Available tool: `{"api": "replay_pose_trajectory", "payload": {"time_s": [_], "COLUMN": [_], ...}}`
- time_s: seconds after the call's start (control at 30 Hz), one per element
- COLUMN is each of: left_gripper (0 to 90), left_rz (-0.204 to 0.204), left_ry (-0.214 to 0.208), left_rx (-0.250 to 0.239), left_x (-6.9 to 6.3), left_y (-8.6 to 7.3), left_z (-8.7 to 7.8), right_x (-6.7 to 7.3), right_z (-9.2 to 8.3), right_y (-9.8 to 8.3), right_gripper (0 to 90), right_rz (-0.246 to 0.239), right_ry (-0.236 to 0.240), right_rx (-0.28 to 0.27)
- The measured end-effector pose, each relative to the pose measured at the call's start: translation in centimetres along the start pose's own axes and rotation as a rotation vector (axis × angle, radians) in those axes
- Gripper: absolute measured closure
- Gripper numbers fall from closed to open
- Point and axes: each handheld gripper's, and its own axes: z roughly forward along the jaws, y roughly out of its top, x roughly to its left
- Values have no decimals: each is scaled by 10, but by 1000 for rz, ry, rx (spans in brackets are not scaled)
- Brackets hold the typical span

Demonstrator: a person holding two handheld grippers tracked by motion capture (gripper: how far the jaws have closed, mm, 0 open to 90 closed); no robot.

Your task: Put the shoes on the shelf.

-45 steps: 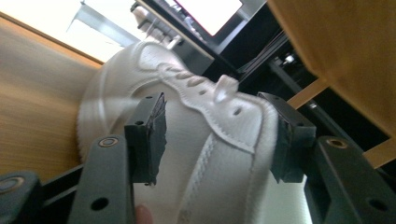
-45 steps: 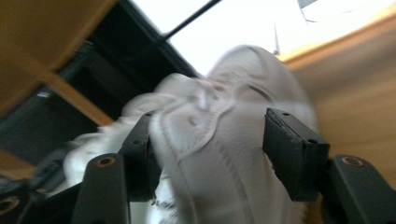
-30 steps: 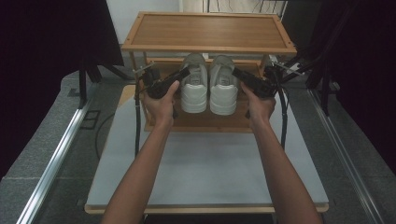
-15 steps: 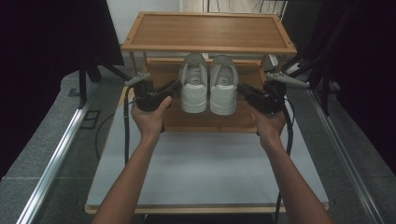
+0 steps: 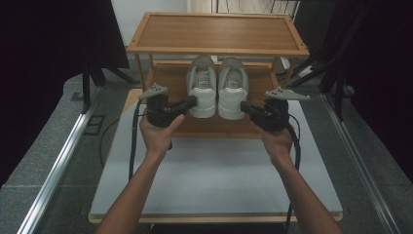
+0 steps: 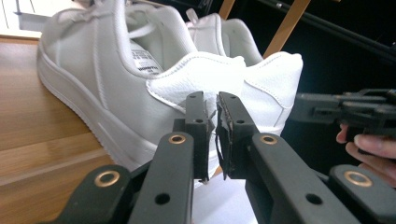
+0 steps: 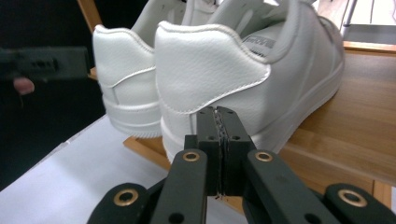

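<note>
1. The left gripper (image 5: 191, 102) is sitting just off the outer flank of the left sneaker (image 5: 201, 87), its tips nearly at the heel; its jaws have just been closing and now stand a narrow slit apart with nothing between them – the shoe's heel counter lies beyond the tips, not inside them

2. The right gripper (image 5: 245, 107) is mirroring it beside the right sneaker (image 5: 233, 87); its jaws have just been closing too and are pressed together on nothing, with that shoe's heel just ahead of the tips

3. Both white sneakers are resting side by side and touching on the lower shelf (image 5: 170, 80) of the wooden shoe rack (image 5: 219, 51), toes pointing away from the tools and heels hanging near the front edge. My reading is that the pair has been set there and let go, so each tool is standing clear of its shoe

4. The top shelf (image 5: 216, 30) is overhanging the toes ahead of the jaws, so any lift from here would be cramped – the rack's slanted wooden legs (image 6: 289, 25) are also flanking the shoes

5. Behind the grippers the white tabletop (image 5: 214, 180) is lying bare, and cables (image 5: 132, 141) are trailing back from each tool along the forearms
</note>
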Motion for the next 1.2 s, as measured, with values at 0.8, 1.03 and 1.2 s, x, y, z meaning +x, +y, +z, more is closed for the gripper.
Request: {"api": "replay_pose_trajectory", "payload": {"time_s": [0.8,1.03,1.2], "left_gripper": [844,800,846], "left_rz": [11,35,58], "left_ry": [13,18,36], "left_rx": [-1,4,-6], "left_x": [-2,-5,-5], "left_y": [-2,-7,-7], "left_z": [2,1,4], "right_x": [15,10,9], "right_z": [19,24,23], "right_y": [-8,-8,-9], "right_gripper": [897,897,892], "right_rz": [-55,-32,-19], "right_ry": [53,65,71], "right_rx": [21,7,8]}}
